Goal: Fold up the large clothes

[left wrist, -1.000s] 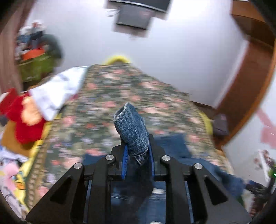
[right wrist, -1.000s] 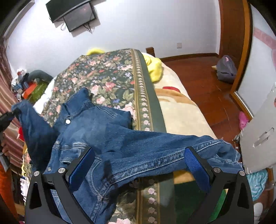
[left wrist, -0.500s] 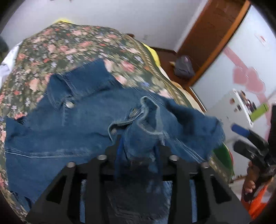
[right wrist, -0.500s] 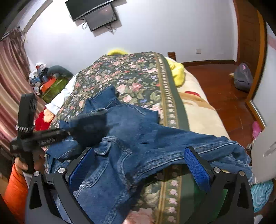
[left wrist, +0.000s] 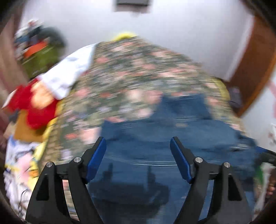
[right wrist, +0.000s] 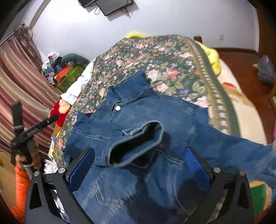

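Note:
A blue denim jacket [right wrist: 155, 120] lies on the floral bedspread [right wrist: 163, 56], collar toward the far end. One sleeve is laid across its front, the open cuff [right wrist: 136, 143] facing me. My right gripper [right wrist: 138, 165] is open and empty just above the jacket near that cuff. My left gripper [left wrist: 138, 155] is open and empty over the jacket [left wrist: 172, 137]; its view is blurred. The left gripper also shows at the left of the right wrist view [right wrist: 53, 118], off the bed's left side.
White cloth [right wrist: 77, 86] and a red toy [right wrist: 59, 112] lie at the bed's left edge. A cluttered green box [right wrist: 69, 75] and striped curtain [right wrist: 20, 77] stand left. Yellow bedding [right wrist: 212, 56], wooden floor with a bag [right wrist: 265, 72] lie right. A TV [right wrist: 112, 5] hangs on the wall.
My left gripper carried the sleeve across the jacket, let it go and opened, then drew back to the left. The sleeve now rests on the jacket front. My right gripper stayed open.

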The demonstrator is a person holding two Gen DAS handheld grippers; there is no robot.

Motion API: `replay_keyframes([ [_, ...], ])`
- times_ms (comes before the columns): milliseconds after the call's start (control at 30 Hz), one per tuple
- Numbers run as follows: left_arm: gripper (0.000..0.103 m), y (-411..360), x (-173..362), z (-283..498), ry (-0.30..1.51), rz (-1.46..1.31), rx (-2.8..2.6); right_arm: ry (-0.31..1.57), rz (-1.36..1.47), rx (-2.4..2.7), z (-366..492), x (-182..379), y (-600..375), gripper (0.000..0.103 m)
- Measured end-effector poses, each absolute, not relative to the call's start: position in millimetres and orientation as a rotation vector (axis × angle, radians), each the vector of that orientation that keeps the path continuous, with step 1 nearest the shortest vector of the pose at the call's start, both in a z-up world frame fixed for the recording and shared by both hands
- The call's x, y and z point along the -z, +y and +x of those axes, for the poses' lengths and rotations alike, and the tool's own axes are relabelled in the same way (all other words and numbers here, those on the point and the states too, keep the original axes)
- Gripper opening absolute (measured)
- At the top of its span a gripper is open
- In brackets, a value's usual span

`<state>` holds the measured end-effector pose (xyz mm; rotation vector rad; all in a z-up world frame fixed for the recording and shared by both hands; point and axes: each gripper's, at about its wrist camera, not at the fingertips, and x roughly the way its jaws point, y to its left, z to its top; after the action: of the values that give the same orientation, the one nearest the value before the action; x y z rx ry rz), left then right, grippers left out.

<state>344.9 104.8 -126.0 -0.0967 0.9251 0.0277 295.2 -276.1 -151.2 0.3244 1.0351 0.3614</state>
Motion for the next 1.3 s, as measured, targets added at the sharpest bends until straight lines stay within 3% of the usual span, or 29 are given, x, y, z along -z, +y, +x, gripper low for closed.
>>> replay_keyframes([
  [100,0.076,154.8,163.9,356.3,0.995,-0.127,-0.141,1.114,0.374,-0.358,312.9,173.5,-266.9,0.101],
  [233,0.076,191.8,209.2,364.9,1.066,-0.224,-0.138,1.165,0.369,-0.358,324.2,192.6,-255.2,0.083],
  [300,0.075,198.9,226.7,371.9,1.084,-0.281,-0.104,1.151,0.351,-0.36,324.9,192.8,-252.1,0.063],
  [400,0.071,197.6,235.0,384.0,1.056,-0.325,-0.05,1.171,0.385,-0.382,330.0,199.8,-249.4,0.044],
  [500,0.05,187.1,245.1,407.3,1.082,-0.363,0.006,1.168,0.396,-0.368,335.3,203.1,-249.8,0.023],
  [533,0.029,185.0,251.4,414.9,1.109,-0.378,0.005,1.163,0.401,-0.37,336.3,202.1,-250.1,0.022],
  [667,0.011,175.2,247.4,423.2,1.07,-0.33,-0.054,1.067,0.325,-0.373,335.1,175.6,-240.4,0.018],
  [733,0.007,176.9,234.4,414.5,1.011,-0.317,-0.069,0.989,0.255,-0.371,331.9,156.3,-234.3,0.018],
  [867,0.007,189.7,219.9,399.6,0.966,-0.314,-0.111,0.944,0.173,-0.353,337.4,142.7,-226.8,0.016],
  [1000,0.011,181.3,237.1,402.1,1.046,-0.204,-0.134,1.03,0.157,-0.285,344.4,170.8,-235.9,0.016],
  [1133,0.028,170.3,243.6,402.0,1.051,-0.112,-0.177,1.125,0.157,-0.239,342.2,205.5,-250.0,0.017],
  [1267,0.033,167.6,240.1,400.8,1.063,-0.074,-0.202,1.159,0.117,-0.255,332.1,204.0,-254.7,0.033],
  [1300,0.033,166.6,237.9,399.6,1.066,-0.064,-0.204,1.158,0.082,-0.249,328.2,199.8,-253.9,0.041],
])
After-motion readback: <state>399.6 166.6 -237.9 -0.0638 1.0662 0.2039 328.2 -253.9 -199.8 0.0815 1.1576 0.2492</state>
